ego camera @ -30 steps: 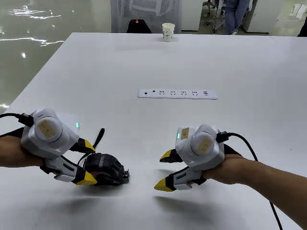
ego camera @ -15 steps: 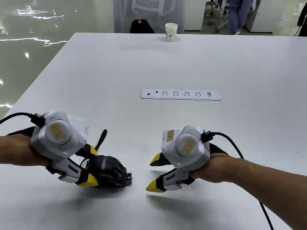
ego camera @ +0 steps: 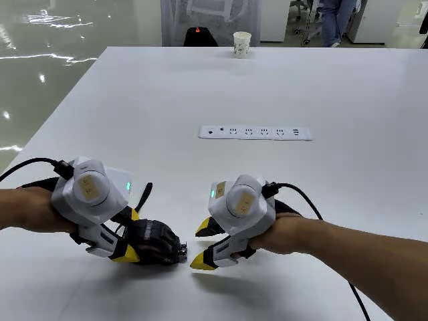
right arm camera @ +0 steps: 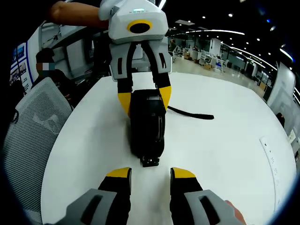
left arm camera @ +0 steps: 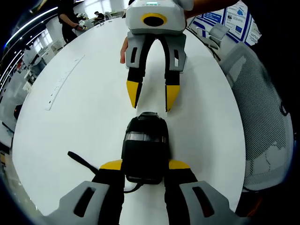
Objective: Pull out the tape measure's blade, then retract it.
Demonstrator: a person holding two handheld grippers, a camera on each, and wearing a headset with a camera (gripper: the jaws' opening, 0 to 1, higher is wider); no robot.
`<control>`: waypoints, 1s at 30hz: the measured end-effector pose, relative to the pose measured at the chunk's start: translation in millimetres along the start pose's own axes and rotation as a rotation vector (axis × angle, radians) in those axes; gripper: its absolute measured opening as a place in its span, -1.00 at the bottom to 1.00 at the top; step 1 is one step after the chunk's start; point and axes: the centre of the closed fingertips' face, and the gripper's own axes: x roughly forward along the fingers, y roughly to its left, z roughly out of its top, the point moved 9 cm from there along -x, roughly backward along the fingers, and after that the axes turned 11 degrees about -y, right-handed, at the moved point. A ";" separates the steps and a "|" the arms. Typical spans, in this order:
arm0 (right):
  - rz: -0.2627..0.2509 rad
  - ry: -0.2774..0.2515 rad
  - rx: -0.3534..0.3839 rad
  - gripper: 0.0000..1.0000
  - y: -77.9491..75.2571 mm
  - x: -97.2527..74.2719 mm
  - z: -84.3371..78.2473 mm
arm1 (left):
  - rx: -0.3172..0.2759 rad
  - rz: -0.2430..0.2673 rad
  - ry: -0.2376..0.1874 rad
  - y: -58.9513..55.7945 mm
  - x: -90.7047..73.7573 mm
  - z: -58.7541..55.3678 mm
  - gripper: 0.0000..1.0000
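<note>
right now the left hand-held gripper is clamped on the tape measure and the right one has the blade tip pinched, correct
Not quite. The left hand-held gripper is shut on the tape measure, but the right hand-held gripper is open, its jaws just short of the blade tip, not pinching it. The right gripper view shows this.
</note>
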 end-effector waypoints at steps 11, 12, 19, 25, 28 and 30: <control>0.024 -0.004 0.011 -0.54 -2.2 13.9 1.6 | 0.010 -0.015 0.001 4.9 2.4 -3.3 -0.47; 0.025 -0.004 0.013 -0.57 -2.4 14.6 1.7 | 0.008 -0.015 0.001 5.0 2.4 -3.5 -0.47; 0.033 0.003 0.014 -0.70 -1.5 18.7 1.2 | -0.002 -0.013 -0.001 4.9 2.8 -4.3 -0.47; 0.034 0.002 0.007 -0.76 -0.3 20.6 -0.4 | -0.014 -0.012 -0.002 4.2 2.8 -4.3 -0.47; 0.029 -0.003 0.005 -0.77 0.3 19.9 -0.6 | -0.018 -0.011 -0.003 4.1 2.8 -4.4 -0.47; 0.025 -0.006 0.006 -0.78 0.4 20.0 -0.8 | -0.020 -0.010 -0.005 4.0 2.8 -4.6 -0.47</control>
